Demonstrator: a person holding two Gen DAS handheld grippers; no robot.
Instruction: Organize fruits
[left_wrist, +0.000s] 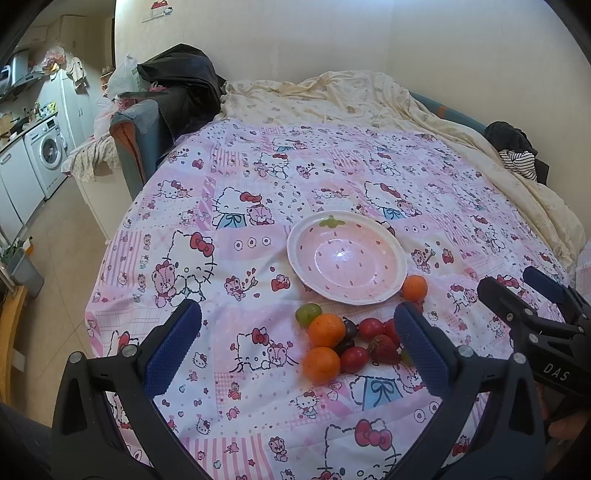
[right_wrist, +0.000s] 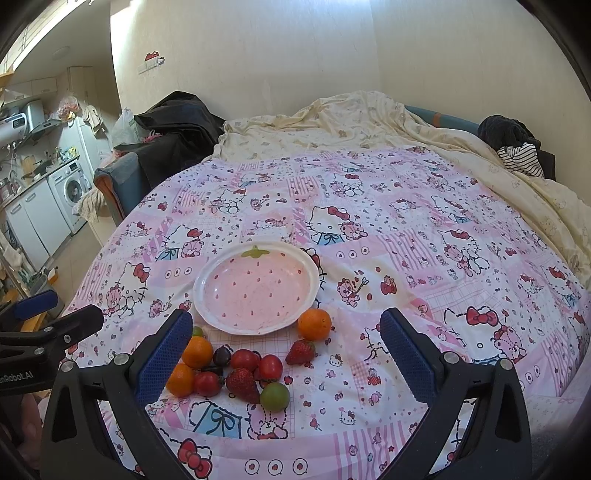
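In the left wrist view, the left gripper's (left_wrist: 297, 347) right finger (left_wrist: 421, 350) covers part of a strawberry (left_wrist: 382, 347) and most of a green fruit (left_wrist: 406, 357) behind it. A dark grape (left_wrist: 349, 328) is half hidden among the oranges and tomatoes. The right gripper (left_wrist: 517, 291) is cut off by the right edge.

In the right wrist view, the right gripper's left finger (right_wrist: 166, 354) overlaps an orange (right_wrist: 197, 352) and hides nearly all of a green fruit (right_wrist: 198, 331). The left gripper (right_wrist: 51, 314) is cropped at the left edge. The kitchen items at far left are too small to identify.
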